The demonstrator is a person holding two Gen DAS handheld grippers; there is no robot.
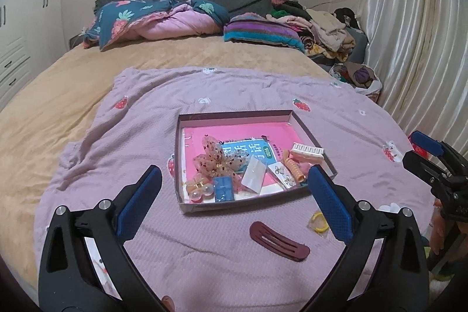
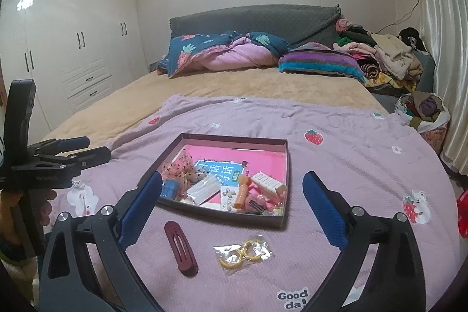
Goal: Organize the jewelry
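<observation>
A shallow box (image 1: pixel 234 115) (image 2: pixel 288 165) with a pink floor rests on the lilac blanket and holds several hair clips, a peach bow (image 1: pixel 215 160), small packets and earrings. Outside the box, nearer to me, lie a maroon hair clip (image 1: pixel 279 240) (image 2: pixel 180 247) and a clear packet of yellow rings (image 1: pixel 318 222) (image 2: pixel 242 252). My left gripper (image 1: pixel 234 183) is open above the box's near edge, nothing between its blue pads. My right gripper (image 2: pixel 232 190) is open too, over the box's near side, and empty. Each gripper shows at the edge of the other's view.
The lilac strawberry blanket (image 1: pixel 146 136) (image 2: pixel 365 154) covers a tan bed. Folded quilts and a striped pillow (image 1: pixel 263 32) sit at the headboard, with piled clothes (image 2: pixel 389 60) at the right. White wardrobes (image 2: pixel 73 48) stand left, a curtain (image 1: pixel 415 34) right.
</observation>
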